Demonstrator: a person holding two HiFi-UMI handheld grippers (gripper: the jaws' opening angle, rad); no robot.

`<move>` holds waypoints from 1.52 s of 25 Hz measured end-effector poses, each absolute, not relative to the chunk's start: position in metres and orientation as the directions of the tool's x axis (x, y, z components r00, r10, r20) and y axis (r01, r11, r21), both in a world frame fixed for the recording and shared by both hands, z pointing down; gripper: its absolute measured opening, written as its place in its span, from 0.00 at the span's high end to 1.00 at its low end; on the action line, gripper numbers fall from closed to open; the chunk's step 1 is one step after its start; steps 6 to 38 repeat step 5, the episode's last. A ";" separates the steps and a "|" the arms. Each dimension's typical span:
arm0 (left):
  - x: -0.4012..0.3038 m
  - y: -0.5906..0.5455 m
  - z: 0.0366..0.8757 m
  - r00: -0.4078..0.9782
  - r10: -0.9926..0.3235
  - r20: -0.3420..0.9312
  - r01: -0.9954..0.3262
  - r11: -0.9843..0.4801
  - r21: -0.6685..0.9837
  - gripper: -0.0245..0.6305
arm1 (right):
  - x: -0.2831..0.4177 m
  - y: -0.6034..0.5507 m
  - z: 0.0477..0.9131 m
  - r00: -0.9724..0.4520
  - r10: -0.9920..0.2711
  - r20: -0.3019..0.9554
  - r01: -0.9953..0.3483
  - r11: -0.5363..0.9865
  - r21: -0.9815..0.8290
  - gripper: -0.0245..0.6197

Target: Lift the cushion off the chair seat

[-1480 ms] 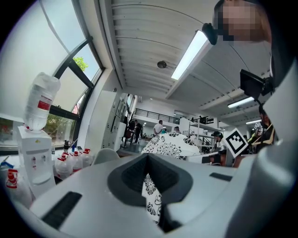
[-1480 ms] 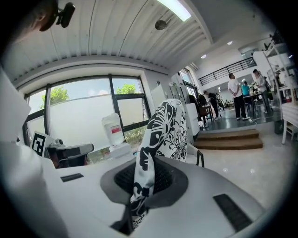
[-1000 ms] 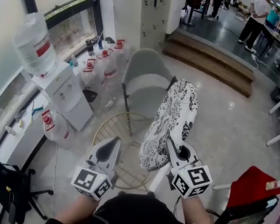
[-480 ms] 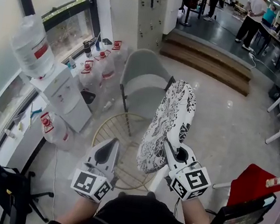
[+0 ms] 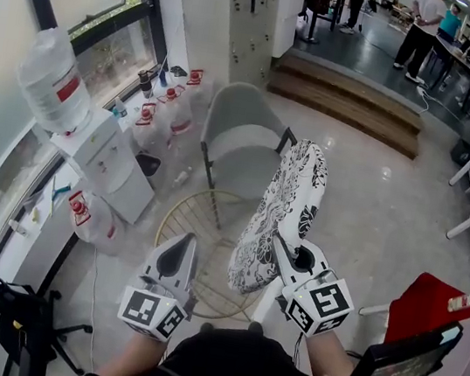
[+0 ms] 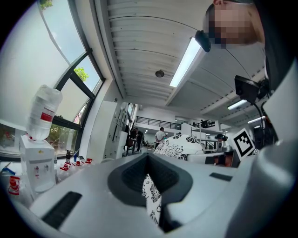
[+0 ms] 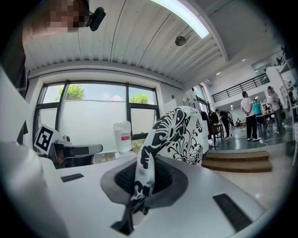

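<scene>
Still aloft: cushion [image 5: 291,196], right claw [image 5: 286,246].

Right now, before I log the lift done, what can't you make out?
Lower edge of the cushion: head view, behind the right gripper.
Near rim of the chair seat: head view, behind the left gripper and cushion.
Left gripper view: patterned fabric between the jaws, pinched or merely behind, unclear.

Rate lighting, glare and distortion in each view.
Head view: even daylight, sharp, a bright spot on the floor, straight lines bowed. Left gripper view: strong fisheye, black corners, ceiling light blown out. Right gripper view: window overexposed, cushion crisp against it, same fisheye.
</scene>
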State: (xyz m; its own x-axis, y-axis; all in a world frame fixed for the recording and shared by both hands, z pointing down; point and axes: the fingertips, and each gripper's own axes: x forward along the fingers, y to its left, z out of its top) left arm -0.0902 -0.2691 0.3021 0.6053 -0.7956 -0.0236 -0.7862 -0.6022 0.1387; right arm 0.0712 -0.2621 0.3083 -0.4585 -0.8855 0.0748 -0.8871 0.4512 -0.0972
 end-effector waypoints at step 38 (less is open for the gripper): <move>-0.091 -0.269 0.304 0.597 -0.802 -0.008 -0.793 -0.591 0.148 0.95 | 0.069 -0.262 0.305 -0.467 -0.881 0.082 -0.883 0.460 -0.094 0.93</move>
